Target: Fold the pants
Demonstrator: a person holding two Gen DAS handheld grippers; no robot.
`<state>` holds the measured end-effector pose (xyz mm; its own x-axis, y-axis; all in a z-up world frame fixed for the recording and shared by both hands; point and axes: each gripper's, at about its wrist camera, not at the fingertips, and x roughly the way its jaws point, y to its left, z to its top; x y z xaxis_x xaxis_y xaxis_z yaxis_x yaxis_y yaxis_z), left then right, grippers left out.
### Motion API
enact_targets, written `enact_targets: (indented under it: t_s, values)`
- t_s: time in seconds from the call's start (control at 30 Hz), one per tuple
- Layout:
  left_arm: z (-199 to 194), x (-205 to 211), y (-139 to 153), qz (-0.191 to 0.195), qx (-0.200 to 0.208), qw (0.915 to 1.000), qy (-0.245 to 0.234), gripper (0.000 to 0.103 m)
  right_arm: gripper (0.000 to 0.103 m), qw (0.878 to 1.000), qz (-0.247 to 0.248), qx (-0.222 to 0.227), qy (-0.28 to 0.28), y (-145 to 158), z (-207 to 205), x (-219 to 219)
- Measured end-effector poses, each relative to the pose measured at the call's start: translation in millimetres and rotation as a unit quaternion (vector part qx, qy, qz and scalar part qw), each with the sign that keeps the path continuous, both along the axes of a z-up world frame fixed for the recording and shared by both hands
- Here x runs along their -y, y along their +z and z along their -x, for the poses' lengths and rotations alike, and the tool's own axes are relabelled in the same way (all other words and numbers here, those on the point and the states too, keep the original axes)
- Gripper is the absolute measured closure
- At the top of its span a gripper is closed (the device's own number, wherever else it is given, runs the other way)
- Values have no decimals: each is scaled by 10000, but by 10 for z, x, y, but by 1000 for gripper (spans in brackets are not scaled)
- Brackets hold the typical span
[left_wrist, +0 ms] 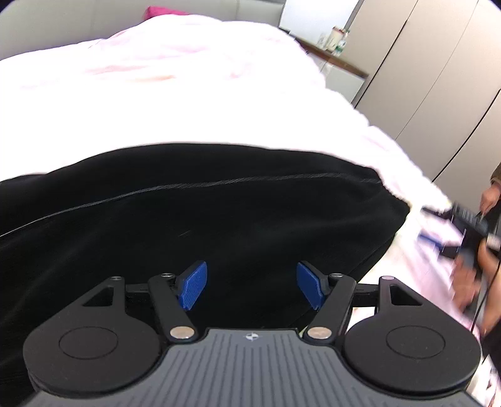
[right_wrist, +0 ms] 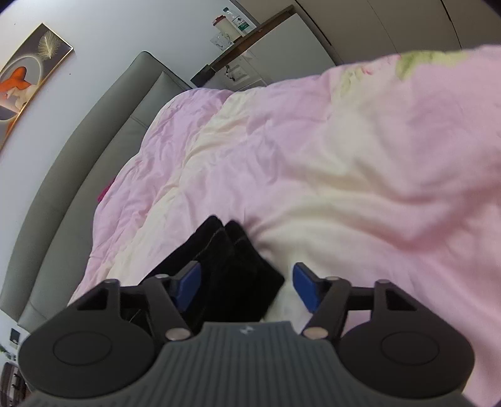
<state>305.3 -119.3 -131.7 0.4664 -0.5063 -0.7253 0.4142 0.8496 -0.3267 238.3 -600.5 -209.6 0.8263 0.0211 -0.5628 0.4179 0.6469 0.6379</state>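
Note:
Black pants (left_wrist: 203,219) lie across the pink bed cover (left_wrist: 156,103), filling the lower half of the left wrist view, with a thin grey seam running across them. My left gripper (left_wrist: 252,286) is open just above the dark cloth, blue pads wide apart and empty. In the right wrist view the pants' narrow end (right_wrist: 231,266) lies on the cover (right_wrist: 344,188), folded in layers. My right gripper (right_wrist: 245,286) is open, its pads on either side of that end and not closed on it. The right gripper also shows, blurred, in the left wrist view (left_wrist: 469,228).
A grey padded headboard (right_wrist: 78,150) runs along the bed's left side below a framed picture (right_wrist: 25,75). A bedside cabinet (right_wrist: 269,40) with bottles stands at the back. Beige wardrobe doors (left_wrist: 438,78) line the right. A magenta pillow (left_wrist: 159,12) lies at the bed's head.

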Motion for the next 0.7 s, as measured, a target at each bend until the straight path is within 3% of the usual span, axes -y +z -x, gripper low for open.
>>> enact_targets:
  t_s: [0.17,0.33,0.4,0.57,0.6,0.63,0.7]
  values:
    - [-46,582,-3,29,129,9997,-204,26,25,9991,-406,93,105,-209,151,-257]
    - [-189,1067,-26,22,160,9994,-312,26,22,9939,-1042,292,-207,-373,-40,-340]
    - [-243,1167,-42,-72,185,9996,-180,26,21,9902,-1310,295,-381,-448,-132,-325]
    - [-287,1139,-126,-147,197,9996,133,26,21,9911,-1233,158,-482,-522,-389,-284]
    - [-300,1101,-138,-241,207,9993,202,26,25,9915,-1222,156,-424,-523,-429,-275]
    - [-321,1084,-167,-367,189,9987,299,26,46,9922,-1184,109,-380,-521,-459,-272]
    - [-395,1073,-242,-538,-5,9976,446,27,66,9921,-1223,30,-296,-557,-484,-245]
